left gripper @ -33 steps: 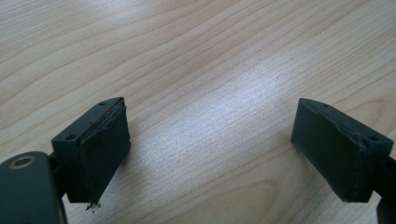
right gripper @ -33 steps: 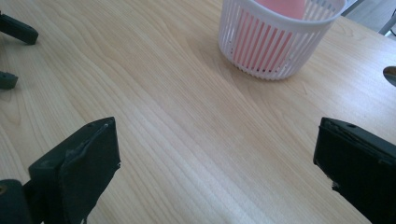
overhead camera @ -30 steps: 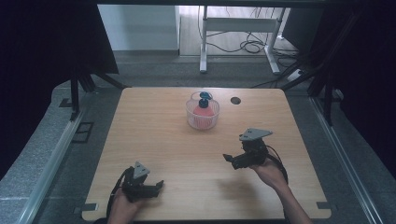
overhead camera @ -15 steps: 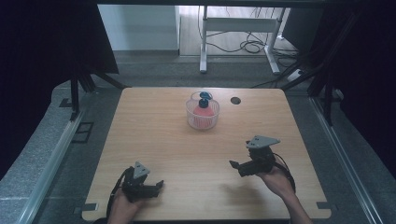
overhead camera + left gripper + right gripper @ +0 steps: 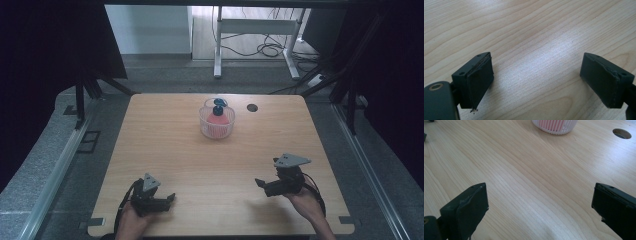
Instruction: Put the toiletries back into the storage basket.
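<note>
right hand-held gripper [image 5: 267, 184] pulled back from the basket [image 5: 216, 121]
it has come toward the near worktop [image 5: 165, 135] edge, jaws wide and empty; left hand-held gripper [image 5: 162, 201] stays put, wide too; basket sits far-centre, well apart, so the work looks finished

My desk [image 5: 175, 150] is pale wood with a fine grain and a smooth, faintly sheeny finish. The pads [image 5: 480, 77] on my left hand-held gripper [image 5: 536, 80] look like matt black rubber, frayed at one edge. The ribbed basket [image 5: 216, 127] seems translucent plastic.
</note>
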The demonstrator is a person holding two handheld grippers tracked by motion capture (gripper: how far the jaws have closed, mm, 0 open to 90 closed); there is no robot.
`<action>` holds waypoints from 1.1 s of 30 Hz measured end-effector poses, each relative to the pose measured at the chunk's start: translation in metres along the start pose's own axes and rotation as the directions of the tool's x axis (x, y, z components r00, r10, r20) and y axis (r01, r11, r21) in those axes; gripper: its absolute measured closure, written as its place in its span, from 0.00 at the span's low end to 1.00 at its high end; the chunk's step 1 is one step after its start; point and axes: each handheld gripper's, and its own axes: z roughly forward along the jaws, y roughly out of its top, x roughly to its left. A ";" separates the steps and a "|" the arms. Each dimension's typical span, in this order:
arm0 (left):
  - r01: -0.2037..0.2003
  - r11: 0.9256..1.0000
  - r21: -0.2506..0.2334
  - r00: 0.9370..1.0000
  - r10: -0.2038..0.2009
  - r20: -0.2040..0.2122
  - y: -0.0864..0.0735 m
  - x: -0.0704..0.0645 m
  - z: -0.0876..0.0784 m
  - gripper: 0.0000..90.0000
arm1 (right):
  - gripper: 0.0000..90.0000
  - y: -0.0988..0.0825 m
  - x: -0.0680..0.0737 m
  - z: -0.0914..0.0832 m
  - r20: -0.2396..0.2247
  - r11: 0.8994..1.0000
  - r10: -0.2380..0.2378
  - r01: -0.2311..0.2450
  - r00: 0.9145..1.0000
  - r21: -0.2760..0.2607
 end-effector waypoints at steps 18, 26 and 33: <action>-0.008 1.000 0.003 1.000 0.008 0.001 0.000 0.001 0.000 0.12 | 0.00 -0.036 0.002 0.002 0.004 0.999 0.026 -0.026 1.000 0.044; -0.007 1.000 0.002 1.000 0.007 0.000 0.000 0.000 0.000 0.12 | 0.00 -0.050 0.003 0.009 -0.003 0.997 0.049 -0.049 0.999 0.062; -0.004 1.000 0.002 1.000 0.004 -0.001 0.000 0.000 0.000 0.12 | 0.00 -0.059 0.006 0.017 -0.013 0.996 0.051 -0.050 0.999 0.075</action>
